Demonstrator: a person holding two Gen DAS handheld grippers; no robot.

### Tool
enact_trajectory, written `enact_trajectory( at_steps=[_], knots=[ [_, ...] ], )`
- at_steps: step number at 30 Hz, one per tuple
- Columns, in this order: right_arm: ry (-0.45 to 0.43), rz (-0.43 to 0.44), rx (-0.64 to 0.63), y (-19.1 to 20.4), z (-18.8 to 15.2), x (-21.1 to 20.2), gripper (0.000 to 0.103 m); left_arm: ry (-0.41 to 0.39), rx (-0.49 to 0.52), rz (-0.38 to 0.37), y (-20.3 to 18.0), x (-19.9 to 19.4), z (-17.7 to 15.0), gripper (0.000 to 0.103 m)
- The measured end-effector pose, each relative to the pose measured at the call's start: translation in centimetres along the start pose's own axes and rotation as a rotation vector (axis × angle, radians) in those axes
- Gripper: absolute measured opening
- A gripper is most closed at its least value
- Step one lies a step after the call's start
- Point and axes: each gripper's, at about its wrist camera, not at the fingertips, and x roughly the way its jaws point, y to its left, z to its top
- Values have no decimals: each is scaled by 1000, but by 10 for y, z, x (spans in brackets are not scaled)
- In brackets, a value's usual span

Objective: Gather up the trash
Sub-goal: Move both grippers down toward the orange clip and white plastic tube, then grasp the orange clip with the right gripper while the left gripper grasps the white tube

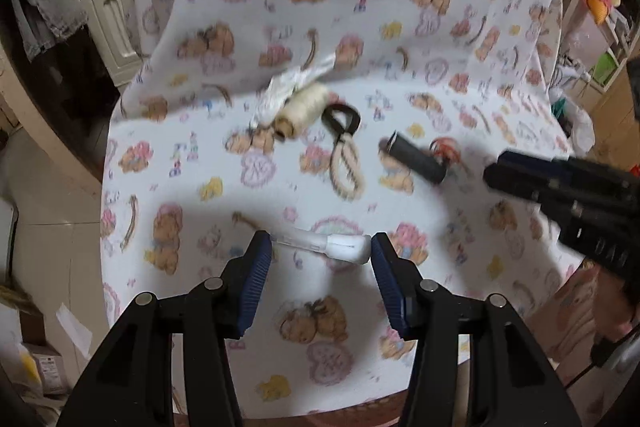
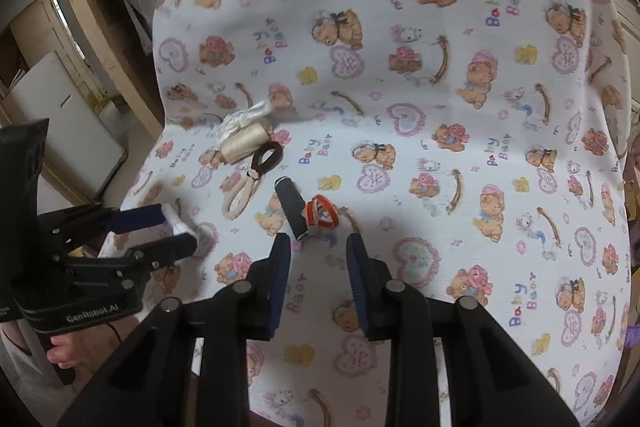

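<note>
Left gripper (image 1: 322, 247) jaws pinch a white tube (image 1: 326, 246) endwise; right gripper (image 2: 319, 247) jaws stand half-spread, empty.

Thread spool (image 1: 303, 110), scissors (image 1: 344, 151), roll (image 1: 416, 158) in a row on the cloth (image 1: 460, 27).

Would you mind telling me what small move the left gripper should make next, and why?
Probably close the left gripper a little more, then lift. The white plastic tube lies crosswise between its blue pads, its capped end at the right-hand one, but whether both press on it is unclear. The right gripper is open and empty, just short of the black roll.
</note>
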Motion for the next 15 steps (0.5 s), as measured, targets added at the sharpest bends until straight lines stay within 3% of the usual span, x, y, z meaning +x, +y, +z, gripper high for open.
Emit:
enact_trajectory(
  at_steps=[3, 4, 5, 6, 10, 13, 15],
  knots=[
    [-8, 10, 44, -6, 3, -1, 21, 3, -1, -44, -1, -2, -4, 52],
    [-17, 16, 56, -7, 5, -3, 21, -2, -3, -47, -1, -4, -5, 58],
    [-24, 13, 56, -7, 6, -4, 21, -4, -10, -35, -1, -5, -7, 77],
    [-33, 3, 53, -7, 8, -5, 21, -11, -20, -17, -1, -6, -8, 86],
    [-36, -4, 70, -9, 11, -3, 21, -11, -68, -80, -1, -10, -10, 86],
    [-31, -19, 70, -10, 10, -1, 21, 0, -131, -105, -3, -10, -12, 78],
    [-31, -26, 66, -9, 10, 0, 21, 14, -147, -106, -5, -5, -11, 55]
  ],
)
